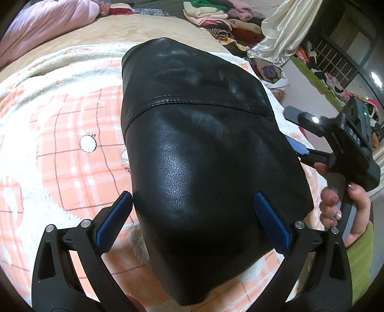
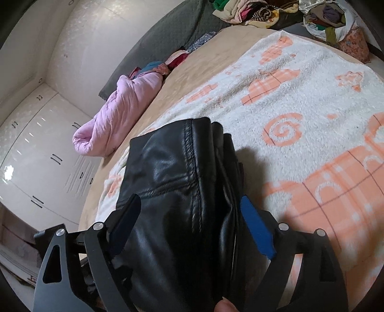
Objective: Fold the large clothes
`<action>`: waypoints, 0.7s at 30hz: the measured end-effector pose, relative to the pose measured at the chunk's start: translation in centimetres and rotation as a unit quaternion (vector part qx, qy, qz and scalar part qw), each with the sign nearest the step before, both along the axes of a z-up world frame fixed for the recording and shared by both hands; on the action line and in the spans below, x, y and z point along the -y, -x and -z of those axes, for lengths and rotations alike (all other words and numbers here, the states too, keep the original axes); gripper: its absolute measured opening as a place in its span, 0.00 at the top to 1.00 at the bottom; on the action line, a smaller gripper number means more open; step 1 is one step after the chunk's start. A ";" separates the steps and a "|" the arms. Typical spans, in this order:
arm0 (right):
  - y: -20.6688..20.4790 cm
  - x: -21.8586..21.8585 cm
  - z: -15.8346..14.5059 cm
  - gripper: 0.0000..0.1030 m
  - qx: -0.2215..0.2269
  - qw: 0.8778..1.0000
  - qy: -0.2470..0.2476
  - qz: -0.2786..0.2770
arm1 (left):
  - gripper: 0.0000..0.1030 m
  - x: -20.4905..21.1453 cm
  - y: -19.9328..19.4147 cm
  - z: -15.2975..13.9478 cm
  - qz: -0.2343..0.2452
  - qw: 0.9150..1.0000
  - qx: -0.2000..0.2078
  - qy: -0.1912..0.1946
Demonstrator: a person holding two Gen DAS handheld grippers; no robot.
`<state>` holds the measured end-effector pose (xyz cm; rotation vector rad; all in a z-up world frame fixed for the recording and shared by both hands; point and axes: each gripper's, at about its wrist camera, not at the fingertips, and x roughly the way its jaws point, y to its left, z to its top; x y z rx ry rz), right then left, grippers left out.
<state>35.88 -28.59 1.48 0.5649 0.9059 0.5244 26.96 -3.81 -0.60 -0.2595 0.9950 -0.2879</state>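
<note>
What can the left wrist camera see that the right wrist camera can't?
Only the left wrist view shows a hand in a green sleeve holding the right gripper, plus a shiny cream curtain. Only the right wrist view shows white wardrobe doors and the jacket's stacked folded edges. Both show the folded black leather jacket on the white and orange blanket, the pink quilt and the piled clothes.
</note>
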 end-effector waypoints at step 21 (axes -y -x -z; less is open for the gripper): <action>7.4 -1.5 1.5 0.19 -0.035 0.995 0.090 0.002 | 0.09 0.0 1.5 -1.5 -0.002 1.000 0.007 -0.012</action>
